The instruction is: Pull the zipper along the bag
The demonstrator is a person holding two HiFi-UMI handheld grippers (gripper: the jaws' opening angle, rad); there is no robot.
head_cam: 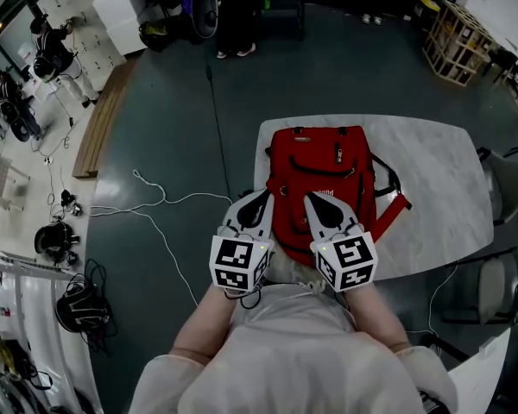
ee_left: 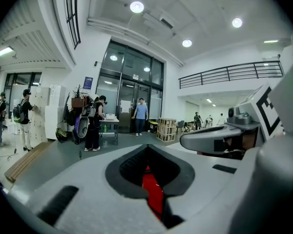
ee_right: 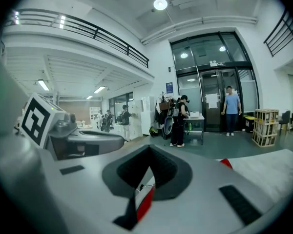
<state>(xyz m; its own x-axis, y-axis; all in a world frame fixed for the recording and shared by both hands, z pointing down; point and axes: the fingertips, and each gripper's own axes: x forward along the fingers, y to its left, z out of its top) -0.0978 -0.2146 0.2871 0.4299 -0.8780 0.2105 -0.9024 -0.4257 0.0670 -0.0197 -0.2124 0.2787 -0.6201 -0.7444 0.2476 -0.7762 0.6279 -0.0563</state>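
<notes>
The marble table (head_cam: 449, 171) bears a red backpack (head_cam: 328, 188) lying front-up just ahead of both grippers, likely so its zippers (head_cam: 321, 170) face them. The left gripper (head_cam: 262, 197) and right gripper (head_cam: 314, 199) hover side by side over its near end, jaws closed on nothing. Where any slider sits is too small to tell.

White marbled tabletop (head_cam: 440, 188) on a dark grey floor (head_cam: 181, 128). On the floor to the left, a loose white cable (head_cam: 162, 198) and, nearer the wall, a long wooden board (head_cam: 99, 128). At far right, a slatted wooden crate (head_cam: 456, 40). Just beside the tabletop's right edge, a grey chair (head_cam: 506, 186). At the top, a person in dark clothes (head_cam: 235, 15). In the left gripper view, a person in a blue shirt (ee_left: 140, 116) before tall glass doors (ee_left: 132, 87), with a railed balcony (ee_left: 229, 74) above to the right.
</notes>
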